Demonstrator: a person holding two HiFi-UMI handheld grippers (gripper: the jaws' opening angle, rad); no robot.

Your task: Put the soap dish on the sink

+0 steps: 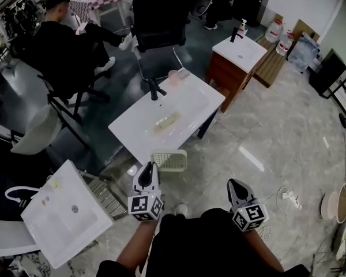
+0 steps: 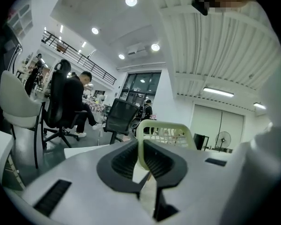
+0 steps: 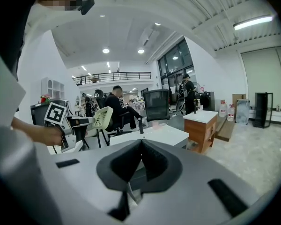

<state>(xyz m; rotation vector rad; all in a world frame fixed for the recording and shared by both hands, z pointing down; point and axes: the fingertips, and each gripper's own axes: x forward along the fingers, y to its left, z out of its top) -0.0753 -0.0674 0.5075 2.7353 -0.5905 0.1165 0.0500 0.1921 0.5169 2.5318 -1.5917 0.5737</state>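
- The left gripper [image 1: 149, 169] is clamping the pale soap dish [image 1: 169, 160] by its edge, holding it at the white sink's [image 1: 191, 104] six o'clock, just off its rim.
- The right gripper [image 1: 233, 184] is hanging at the left's three o'clock, jaws pressed together on nothing.

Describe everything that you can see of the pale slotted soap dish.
The pale cream plastic soap dish is a rounded rectangle with a raised rim and a slotted grid floor; it looks empty. The left gripper holds it by its near rim, jaws shut on that edge, so it hangs in the air by the near edge of the white rectangular sink, not yet on it. Nothing else touches it.
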